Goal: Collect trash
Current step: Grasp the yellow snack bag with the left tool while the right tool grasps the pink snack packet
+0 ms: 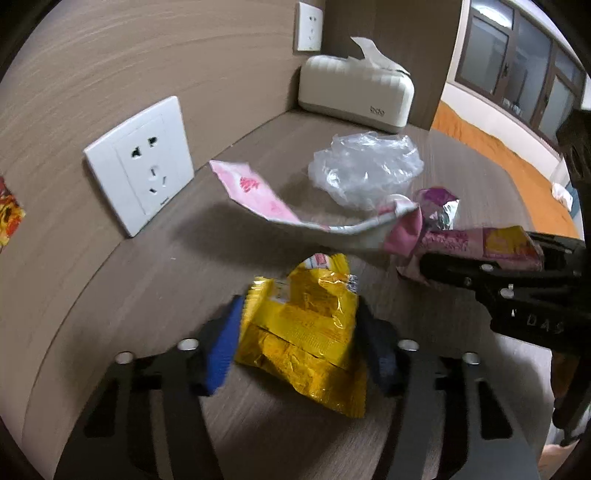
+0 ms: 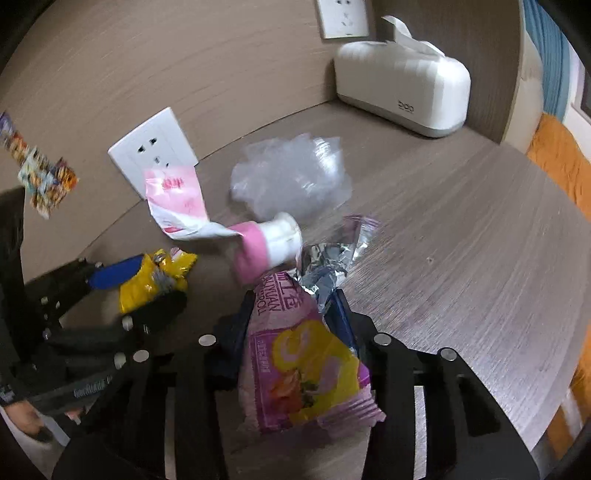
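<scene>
My left gripper (image 1: 299, 332) is shut on a crumpled yellow wrapper (image 1: 306, 332), held over the wooden table (image 1: 155, 277); both also show in the right wrist view, gripper (image 2: 144, 284) and wrapper (image 2: 155, 280). My right gripper (image 2: 291, 325) is shut on a purple and yellow snack wrapper (image 2: 306, 365), with a pink and white wrapper (image 2: 177, 203) hanging from its front end. In the left wrist view the right gripper (image 1: 436, 258) holds the purple wrapper (image 1: 480, 243) and the pink wrapper (image 1: 258, 192) trails left. A crumpled clear plastic bag (image 1: 365, 166) lies on the table behind them (image 2: 291, 181).
A white tissue box (image 1: 354, 92) stands at the back of the table (image 2: 402, 88). A white wall socket (image 1: 140, 166) sits on the wooden wall at left, a second socket (image 1: 310, 26) higher up. An orange bed cover (image 1: 498, 155) lies beyond the table's right edge.
</scene>
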A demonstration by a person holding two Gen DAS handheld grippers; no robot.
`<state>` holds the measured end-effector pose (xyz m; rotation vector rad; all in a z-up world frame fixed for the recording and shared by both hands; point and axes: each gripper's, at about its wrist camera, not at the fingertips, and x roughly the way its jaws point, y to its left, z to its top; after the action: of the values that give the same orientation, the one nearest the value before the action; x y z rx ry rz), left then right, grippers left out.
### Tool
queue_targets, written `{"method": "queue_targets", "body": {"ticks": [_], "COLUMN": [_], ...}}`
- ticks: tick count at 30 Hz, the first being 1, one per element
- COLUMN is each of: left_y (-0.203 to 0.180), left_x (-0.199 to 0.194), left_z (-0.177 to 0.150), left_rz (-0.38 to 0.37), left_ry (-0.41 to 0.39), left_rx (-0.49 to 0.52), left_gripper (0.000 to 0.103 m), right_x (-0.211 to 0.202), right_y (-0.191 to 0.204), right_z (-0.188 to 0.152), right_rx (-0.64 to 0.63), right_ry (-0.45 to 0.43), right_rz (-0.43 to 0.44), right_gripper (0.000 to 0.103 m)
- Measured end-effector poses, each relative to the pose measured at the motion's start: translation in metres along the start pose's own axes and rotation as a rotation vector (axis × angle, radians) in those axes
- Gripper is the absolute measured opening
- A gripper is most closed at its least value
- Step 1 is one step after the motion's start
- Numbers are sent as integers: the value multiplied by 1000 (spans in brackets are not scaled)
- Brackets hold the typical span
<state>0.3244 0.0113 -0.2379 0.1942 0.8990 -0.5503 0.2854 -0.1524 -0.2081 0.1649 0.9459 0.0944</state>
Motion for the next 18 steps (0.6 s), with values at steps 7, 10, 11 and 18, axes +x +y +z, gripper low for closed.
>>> {"method": "queue_targets", "body": {"ticks": [7, 10, 11, 18], "left_y": [-2, -9, -11, -54], "left_x": [-33, -55, -62, -104], "left_z": [-11, -15, -15, -7], "left_rz": [-26, -24, -24, -60], "left_ry": [-19, -27, -30, -82], "left_rx": [-68, -76, -81, -54], "left_gripper": [35, 35, 35, 35], "right_x": [-32, -54, -61, -101], "right_y": [2, -2, -3, -24], "right_z": [-8, -12, -14, -18], "right_rx": [-51, -51, -50, -35], "right_ry": [-65, -92, -101, -172], "right_rz": [-2, 17, 22, 38], "right_gripper": [32, 32, 32, 32]}}
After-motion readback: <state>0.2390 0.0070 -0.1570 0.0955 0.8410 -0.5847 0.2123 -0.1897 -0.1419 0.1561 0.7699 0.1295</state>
